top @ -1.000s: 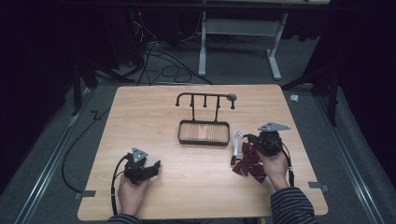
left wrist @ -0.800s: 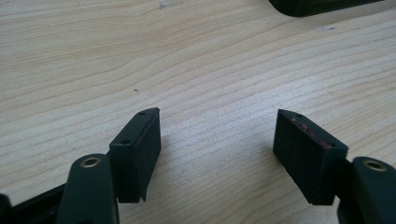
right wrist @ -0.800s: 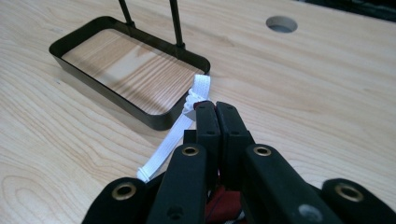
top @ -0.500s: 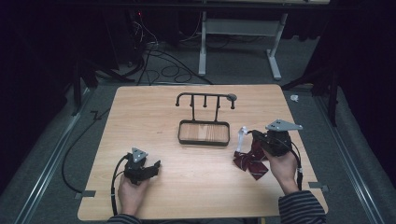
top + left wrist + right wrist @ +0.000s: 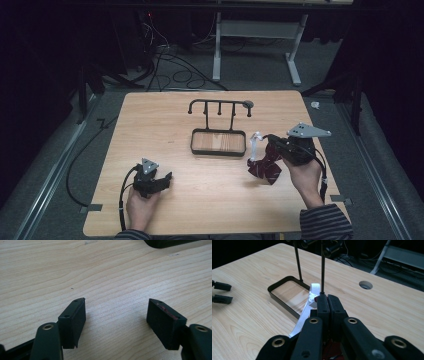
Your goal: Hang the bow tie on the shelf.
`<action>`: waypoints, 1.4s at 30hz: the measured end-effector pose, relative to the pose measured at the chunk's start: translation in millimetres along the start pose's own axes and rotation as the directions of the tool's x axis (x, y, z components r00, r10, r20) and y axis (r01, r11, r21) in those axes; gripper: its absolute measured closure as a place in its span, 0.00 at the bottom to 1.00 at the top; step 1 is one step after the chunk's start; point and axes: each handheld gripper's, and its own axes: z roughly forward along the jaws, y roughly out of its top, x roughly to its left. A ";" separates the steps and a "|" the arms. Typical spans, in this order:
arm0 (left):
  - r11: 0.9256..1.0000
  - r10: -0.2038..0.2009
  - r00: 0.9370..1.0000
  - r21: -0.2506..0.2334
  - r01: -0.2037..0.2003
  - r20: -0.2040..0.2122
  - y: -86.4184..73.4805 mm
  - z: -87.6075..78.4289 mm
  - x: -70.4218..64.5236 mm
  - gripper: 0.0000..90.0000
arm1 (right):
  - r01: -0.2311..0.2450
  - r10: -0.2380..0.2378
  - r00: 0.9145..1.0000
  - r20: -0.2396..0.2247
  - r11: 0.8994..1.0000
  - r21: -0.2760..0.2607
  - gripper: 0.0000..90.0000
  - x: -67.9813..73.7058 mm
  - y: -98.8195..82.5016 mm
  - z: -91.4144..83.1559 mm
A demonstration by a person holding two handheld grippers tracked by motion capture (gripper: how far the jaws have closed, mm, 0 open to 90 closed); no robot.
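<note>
Wooden surface holds a rack. Near its right edge, the right tongs pinch a soft, light bow tie; it hangs floppy. Left tongs gape empty.

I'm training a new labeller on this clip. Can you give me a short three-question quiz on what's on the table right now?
1. True or false: the left gripper holds the dark red bow tie.
2. The black rack stands: A on the floor, B mid-table, C in a hand?
3. What colour is the bow tie's strap?

Key: 1 false, its jaws stand open over bare wood; the right gripper is shut on the tie. 2 B. 3 white.
</note>
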 end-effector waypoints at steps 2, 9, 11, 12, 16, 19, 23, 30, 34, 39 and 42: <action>1.000 0.000 1.000 0.000 0.000 0.000 0.0 0.0 -0.1 0.36 | 0.007 -0.007 1.000 -0.004 1.000 -0.002 1.00 1.8 3.4 -0.3; 1.000 0.002 1.000 0.001 -0.002 0.000 0.0 0.0 -0.2 0.36 | 0.022 -0.023 0.999 -0.023 0.999 -0.025 1.00 7.4 14.5 -0.1; 1.000 0.002 1.000 0.001 -0.002 0.000 0.1 0.0 -0.2 0.36 | 0.031 -0.032 0.999 -0.029 0.999 -0.030 1.00 9.2 18.4 -0.1; 1.000 0.002 1.000 0.001 -0.002 0.000 0.1 0.0 -0.2 0.36 | 0.035 -0.036 0.999 -0.032 0.999 -0.033 1.00 10.2 20.4 -0.2; 1.000 0.002 1.000 0.001 -0.002 0.000 0.0 0.0 -0.2 0.36 | 0.051 -0.052 0.998 -0.039 0.998 -0.043 1.00 13.3 26.3 -0.2; 1.000 0.002 1.000 0.001 -0.002 0.000 0.0 0.0 -0.1 0.36 | 0.061 -0.063 0.997 -0.047 0.997 -0.047 1.00 16.0 30.2 1.0; 1.000 0.002 1.000 0.001 -0.002 0.000 0.1 0.0 -0.1 0.36 | 0.066 -0.069 0.996 -0.056 0.997 -0.050 1.00 18.0 33.1 5.3; 1.000 0.002 1.000 0.001 -0.002 0.001 0.1 -0.1 -0.1 0.36 | 0.084 -0.088 0.994 -0.068 0.995 -0.054 1.00 22.6 40.3 9.4; 1.000 0.002 1.000 0.001 -0.002 0.001 0.1 -0.1 -0.1 0.36 | 0.092 -0.097 0.992 -0.076 0.994 -0.064 1.00 24.5 47.3 11.5; 1.000 0.002 1.000 0.001 -0.002 0.000 0.0 0.0 -0.1 0.36 | 0.102 -0.107 0.990 -0.086 0.993 -0.063 1.00 27.3 53.3 16.4; 1.000 0.001 1.000 0.000 -0.001 0.001 0.0 0.0 0.0 0.36 | 0.103 -0.108 0.989 -0.097 0.993 -0.058 1.00 29.8 55.9 23.1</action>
